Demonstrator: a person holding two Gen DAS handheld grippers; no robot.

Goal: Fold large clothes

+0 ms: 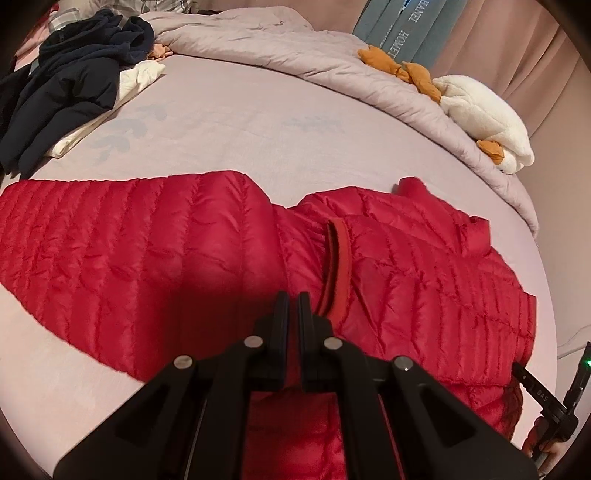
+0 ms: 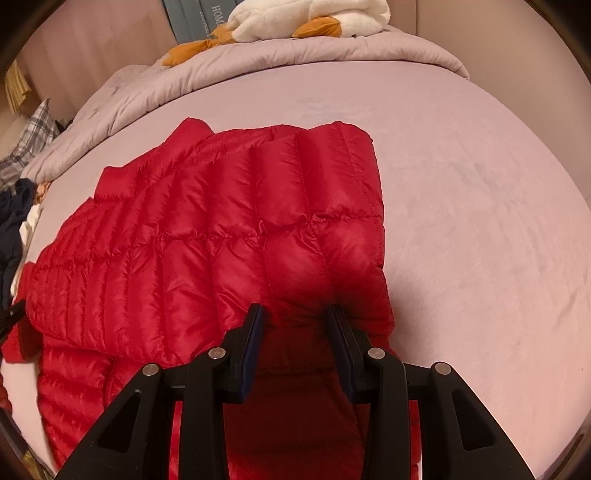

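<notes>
Our left gripper (image 1: 293, 295) tilts steeply down, fingers (image 1: 282, 314) pressed together. Our right gripper (image 2: 297, 310) tilts down likewise, fingers (image 2: 255, 332) partly apart, perhaps pinching something between them.

Both mounted on the wrists, angled steeply down over the bed (image 1: 229, 122), close above the jacket (image 1: 147, 236). Left facing the collar end, right probably the hem. Shared: jacket, duvet (image 2: 295, 51), plush toy (image 2: 314, 14), headboard.
</notes>
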